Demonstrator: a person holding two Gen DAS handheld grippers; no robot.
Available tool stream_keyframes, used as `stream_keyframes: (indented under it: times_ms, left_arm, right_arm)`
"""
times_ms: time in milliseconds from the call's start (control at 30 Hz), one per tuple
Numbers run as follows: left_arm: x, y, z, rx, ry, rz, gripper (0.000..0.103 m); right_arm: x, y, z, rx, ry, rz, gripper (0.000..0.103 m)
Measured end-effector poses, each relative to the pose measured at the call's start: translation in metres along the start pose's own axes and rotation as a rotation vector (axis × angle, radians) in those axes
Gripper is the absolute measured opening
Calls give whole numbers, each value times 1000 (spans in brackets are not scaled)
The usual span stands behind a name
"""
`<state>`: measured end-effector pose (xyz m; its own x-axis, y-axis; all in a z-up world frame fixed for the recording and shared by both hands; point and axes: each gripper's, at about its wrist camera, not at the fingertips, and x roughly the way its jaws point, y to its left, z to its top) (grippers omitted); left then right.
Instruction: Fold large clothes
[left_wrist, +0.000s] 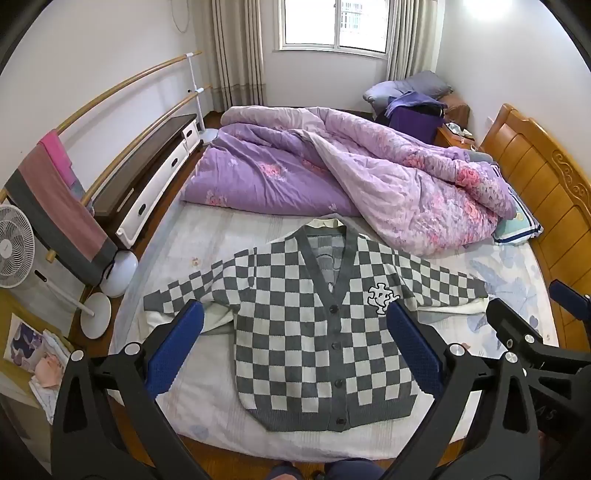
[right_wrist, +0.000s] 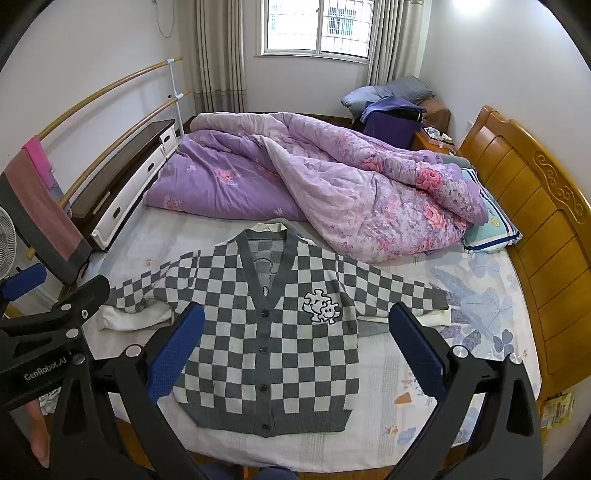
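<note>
judging the checkered cardigan (left_wrist: 317, 332) soft, floppy knit, likely bulky; pinch cuffs or hem. left gripper (left_wrist: 295, 343) and right gripper (right_wrist: 297, 347) gape wide, empty.

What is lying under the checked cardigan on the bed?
Under the checked cardigan a white garment shows: its collar at the neck and its sleeves below the cardigan's sleeves. Its body is covered. Beneath both lies the floral bedsheet.

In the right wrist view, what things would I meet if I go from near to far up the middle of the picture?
Checkered cardigan → white collar above its neckline → purple floral quilt → window.
</note>
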<state>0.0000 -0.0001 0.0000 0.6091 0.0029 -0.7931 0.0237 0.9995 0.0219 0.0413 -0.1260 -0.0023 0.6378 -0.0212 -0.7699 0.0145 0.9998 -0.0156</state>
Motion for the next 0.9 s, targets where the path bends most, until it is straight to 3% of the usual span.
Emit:
stream_keyframes:
  times_ms: [900]
  left_arm:
    - [0,0,0,-1,8,-1,98]
  right_arm:
    - [2,-1,-1,5,4,7,96]
